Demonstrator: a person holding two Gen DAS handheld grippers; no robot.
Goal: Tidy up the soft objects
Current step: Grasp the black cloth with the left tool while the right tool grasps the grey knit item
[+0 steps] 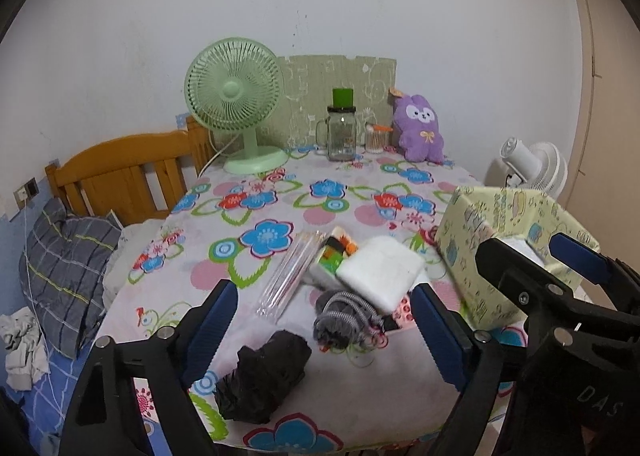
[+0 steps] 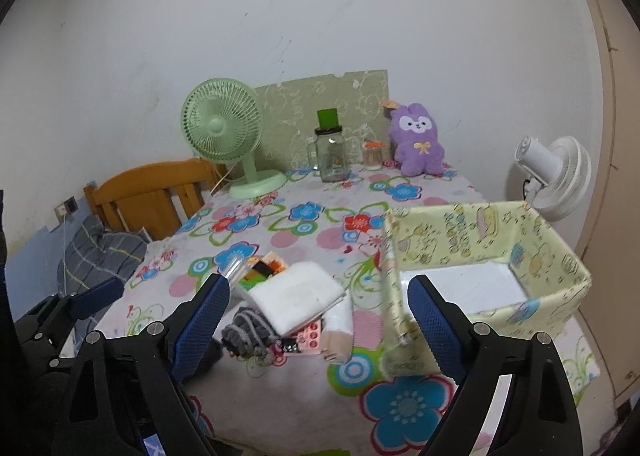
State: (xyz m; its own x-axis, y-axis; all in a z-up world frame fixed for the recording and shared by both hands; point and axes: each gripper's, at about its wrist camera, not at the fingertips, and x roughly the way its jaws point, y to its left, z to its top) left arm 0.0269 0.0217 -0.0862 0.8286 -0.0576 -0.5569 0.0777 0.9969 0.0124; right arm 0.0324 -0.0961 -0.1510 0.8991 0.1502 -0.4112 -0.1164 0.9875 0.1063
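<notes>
On the flowered tablecloth lies a pile of soft things: a folded white towel [image 1: 380,272] [image 2: 296,296], a grey striped sock [image 1: 344,316] [image 2: 248,332], a crumpled black cloth [image 1: 264,376] and a beige cloth [image 2: 340,336]. My left gripper [image 1: 324,320] hangs open above the sock and black cloth, touching neither. My right gripper [image 2: 320,316] [image 1: 536,256] is open too, over the towel and the near left corner of the yellow-green fabric box [image 2: 480,240] [image 1: 500,224], which shows a bare white bottom. A purple plush rabbit [image 1: 420,128] [image 2: 418,140] sits at the table's far end.
A green fan [image 1: 236,104], a glass jar [image 1: 341,132] and a small cup of sticks [image 1: 376,138] stand at the back. A clear tube [image 1: 288,276] and a colourful block toy [image 1: 334,252] lie beside the pile. A white fan [image 2: 556,172] stands at right; a wooden headboard [image 1: 120,172] and pillow [image 1: 60,268] at left.
</notes>
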